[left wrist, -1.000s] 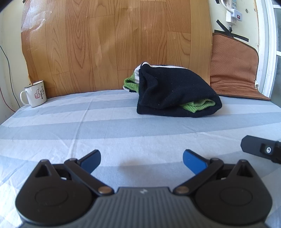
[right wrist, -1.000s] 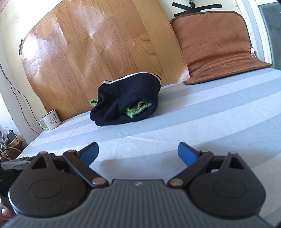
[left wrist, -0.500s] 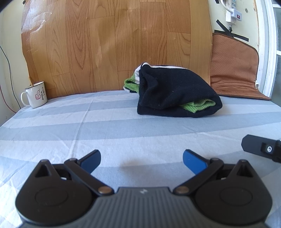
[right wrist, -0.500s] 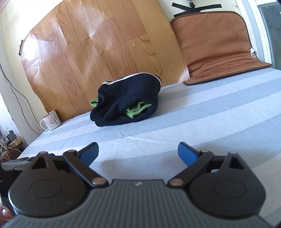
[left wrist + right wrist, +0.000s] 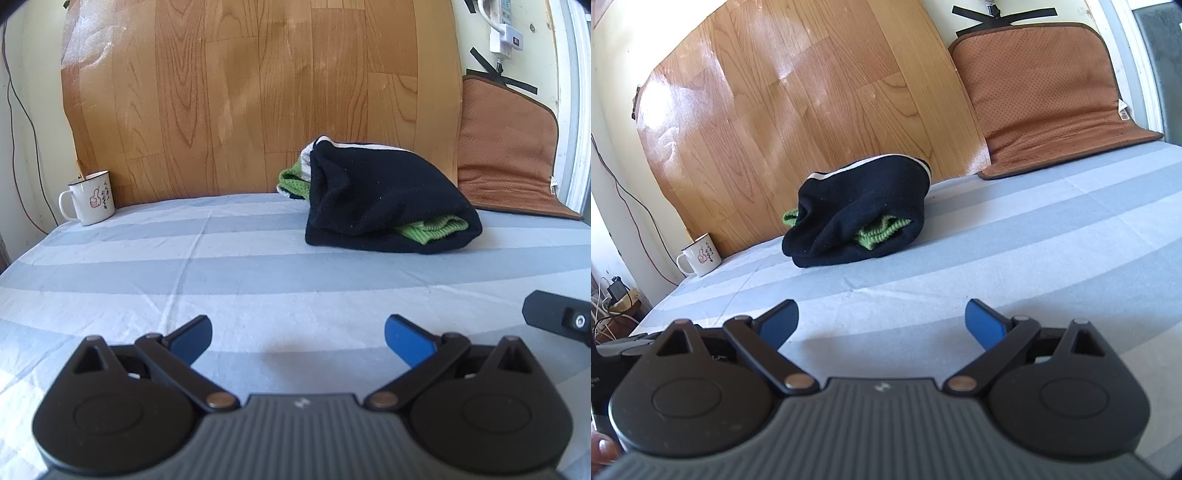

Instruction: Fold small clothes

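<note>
A: What is being shown, from the biggest thing down?

B: A striped blue-grey sheet (image 5: 236, 273) is being seen spread over the whole surface. A wood-grain board (image 5: 258, 96) is being leaned against the wall behind it, and a brown cushion (image 5: 1045, 96) is being propped up beside the board, to its right.

A: And the clothes?

B: A folded dark navy garment (image 5: 384, 199) is being rested on the sheet near the board, well apart from both tools, with a green knit piece (image 5: 432, 229) being sandwiched inside its fold.

A: How are the tongs being held?

B: The left gripper (image 5: 298, 334) is being held wide apart, nothing between its blue pads. The right gripper (image 5: 882, 320) is likewise being kept spread wide and empty, low over the sheet.

A: Anything smaller?

B: A white enamel mug (image 5: 90, 197) is being stood at the sheet's far left edge, near the board.
</note>
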